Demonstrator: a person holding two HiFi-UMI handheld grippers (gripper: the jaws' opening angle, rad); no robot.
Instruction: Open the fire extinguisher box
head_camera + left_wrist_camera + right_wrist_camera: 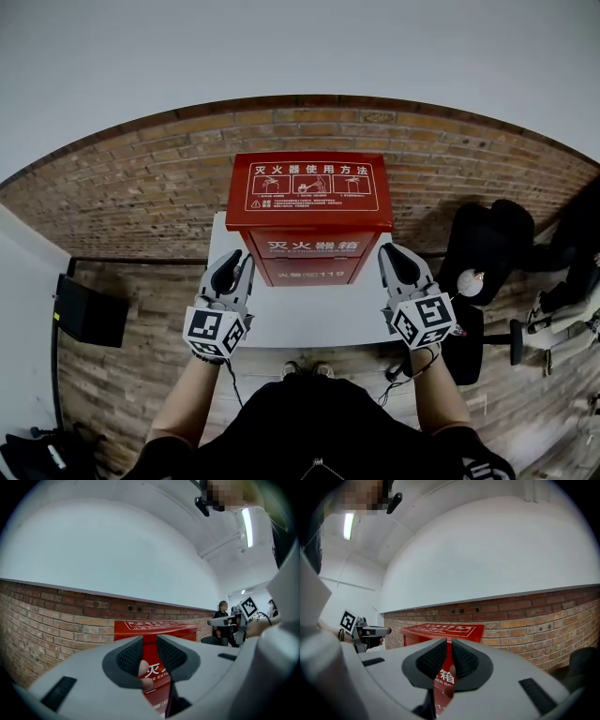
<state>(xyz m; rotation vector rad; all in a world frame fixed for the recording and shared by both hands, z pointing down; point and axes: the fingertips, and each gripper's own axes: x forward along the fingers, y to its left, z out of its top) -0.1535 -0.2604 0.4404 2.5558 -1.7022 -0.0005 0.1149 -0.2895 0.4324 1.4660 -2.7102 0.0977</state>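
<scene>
The red fire extinguisher box (309,192) stands on a white stand (281,323) against the brick wall, its lid down and white print on top and front. My left gripper (231,270) hovers by the box's front left corner with its jaws a little apart and nothing between them. In the left gripper view the box (157,626) shows through the gap of the left gripper (150,657). My right gripper (396,264) hangs by the front right corner, shut and empty. The right gripper (450,660) points at the box (440,631) without touching it.
Black office chairs (487,253) crowd the floor to the right of the stand. A black flat panel (89,309) leans at the left. The brick wall (141,187) runs behind the box. A person (222,609) stands far off at the right.
</scene>
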